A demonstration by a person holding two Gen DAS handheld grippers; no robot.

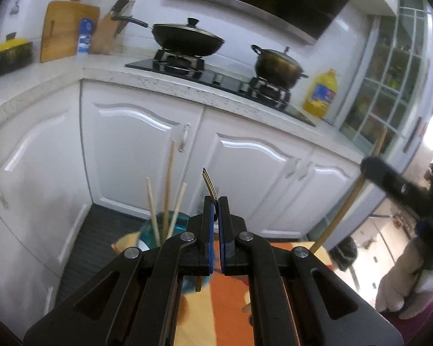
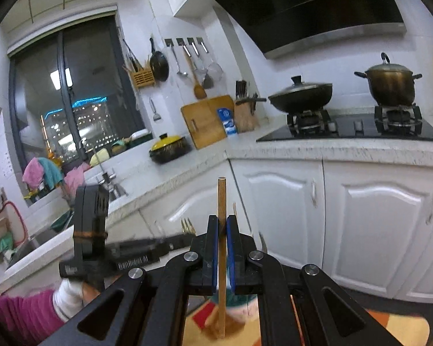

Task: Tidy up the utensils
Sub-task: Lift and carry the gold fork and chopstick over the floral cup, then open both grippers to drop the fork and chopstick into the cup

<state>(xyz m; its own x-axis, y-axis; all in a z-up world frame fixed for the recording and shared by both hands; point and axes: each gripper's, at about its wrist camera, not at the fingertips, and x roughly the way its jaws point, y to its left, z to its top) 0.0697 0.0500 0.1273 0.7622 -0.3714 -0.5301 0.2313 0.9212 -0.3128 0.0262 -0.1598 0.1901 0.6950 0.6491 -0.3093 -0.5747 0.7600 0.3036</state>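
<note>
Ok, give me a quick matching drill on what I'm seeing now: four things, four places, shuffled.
Things:
1. fork
2. wooden stick
3. chopsticks
4. wok

Places:
A. standing in the blue cup
B. on the stove burner
C. clamped in the left gripper
D. clamped in the right gripper

Pairs: 1-C, 2-D, 3-A, 4-B

A black wok [image 2: 300, 95] is sitting on the stove at about two o'clock. A brown pot [image 2: 389, 85] is sitting to its right. A yellow oil bottle [image 1: 320, 93] is standing near three o'clock.
</note>
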